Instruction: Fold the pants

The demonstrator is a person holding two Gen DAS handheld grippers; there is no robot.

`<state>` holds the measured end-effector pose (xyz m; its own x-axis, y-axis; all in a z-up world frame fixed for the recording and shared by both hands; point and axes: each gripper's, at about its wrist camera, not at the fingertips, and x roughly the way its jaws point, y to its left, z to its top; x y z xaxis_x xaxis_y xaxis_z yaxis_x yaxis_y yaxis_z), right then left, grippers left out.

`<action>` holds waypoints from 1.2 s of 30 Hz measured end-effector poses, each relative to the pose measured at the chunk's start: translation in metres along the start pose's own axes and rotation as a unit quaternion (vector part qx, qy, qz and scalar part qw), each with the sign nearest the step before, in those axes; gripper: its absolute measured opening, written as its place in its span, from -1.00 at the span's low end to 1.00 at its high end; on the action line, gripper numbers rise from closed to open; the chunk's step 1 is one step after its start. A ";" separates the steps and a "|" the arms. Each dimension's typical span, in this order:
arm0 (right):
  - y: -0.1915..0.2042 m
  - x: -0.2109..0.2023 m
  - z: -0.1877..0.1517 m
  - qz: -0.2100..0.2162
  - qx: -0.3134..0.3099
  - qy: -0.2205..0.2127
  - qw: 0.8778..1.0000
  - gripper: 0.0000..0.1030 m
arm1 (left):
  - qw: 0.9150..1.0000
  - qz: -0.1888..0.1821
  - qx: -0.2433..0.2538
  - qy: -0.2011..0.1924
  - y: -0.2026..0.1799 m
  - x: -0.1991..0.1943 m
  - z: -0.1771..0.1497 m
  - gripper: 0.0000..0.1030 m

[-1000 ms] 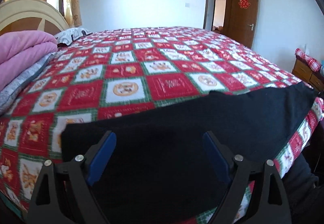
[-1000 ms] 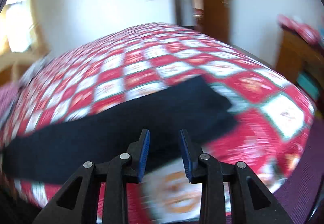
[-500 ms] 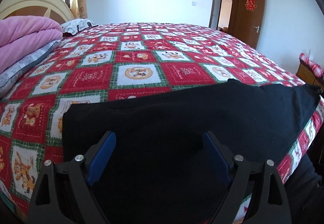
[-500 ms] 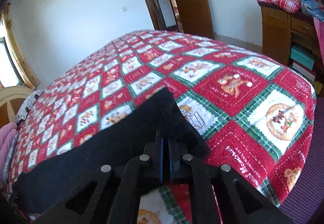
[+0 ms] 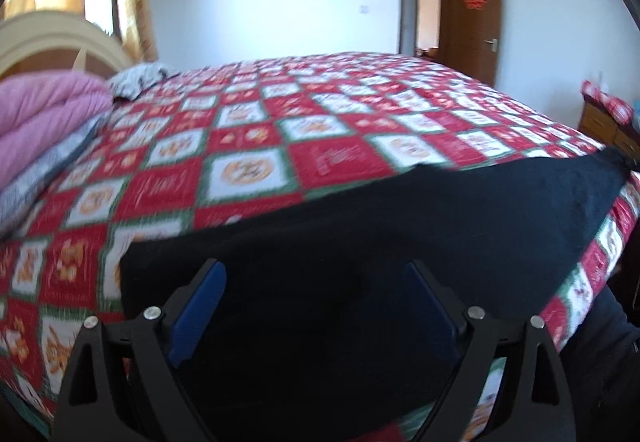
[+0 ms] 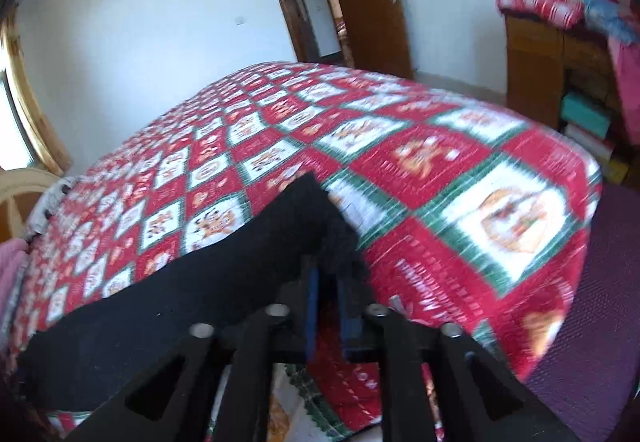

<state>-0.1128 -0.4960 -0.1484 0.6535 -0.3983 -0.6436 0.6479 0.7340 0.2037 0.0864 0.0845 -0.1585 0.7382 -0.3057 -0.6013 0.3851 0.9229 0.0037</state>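
Bedspread [image 5: 248, 146] under black pants [image 5: 400, 242]; right gripper [image 6: 329, 282] jaws pinch them, left gripper [image 5: 316, 306] jaws spread wide

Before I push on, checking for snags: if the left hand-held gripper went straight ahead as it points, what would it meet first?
Probably the black pants, spread right ahead of the open left hand-held gripper on the quilt; depth is unclear.

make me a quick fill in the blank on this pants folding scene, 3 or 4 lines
1. The black pants lie along the near edge of the red, white and green checked ____.
2. The right hand-held gripper is ____ on one end of the pants.
3. The left hand-held gripper hovers over the pants with its jaws ____.
4. The folded blanket by the headboard is ____ in colour.

Missing words: bedspread; shut; open; pink
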 end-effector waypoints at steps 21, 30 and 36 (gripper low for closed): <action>0.261 0.008 -0.162 0.164 -0.391 0.151 0.893 0.17 | 0.993 -0.090 0.067 0.033 -0.146 0.040 0.000 0.90; 0.268 -0.017 -0.123 0.237 -0.341 0.137 0.900 0.16 | 0.999 0.007 0.014 -0.038 -0.098 0.011 0.013 0.99; 0.352 -0.009 -0.103 0.318 -0.305 0.160 0.883 0.16 | 0.996 0.086 -0.012 -0.023 -0.070 0.021 0.008 1.00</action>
<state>0.0691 -0.1776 -0.1466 0.6020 0.3048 -0.7380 -0.2048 0.9523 0.2263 0.0790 0.0114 -0.1649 0.8173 -0.1520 -0.5558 0.2371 0.9679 0.0840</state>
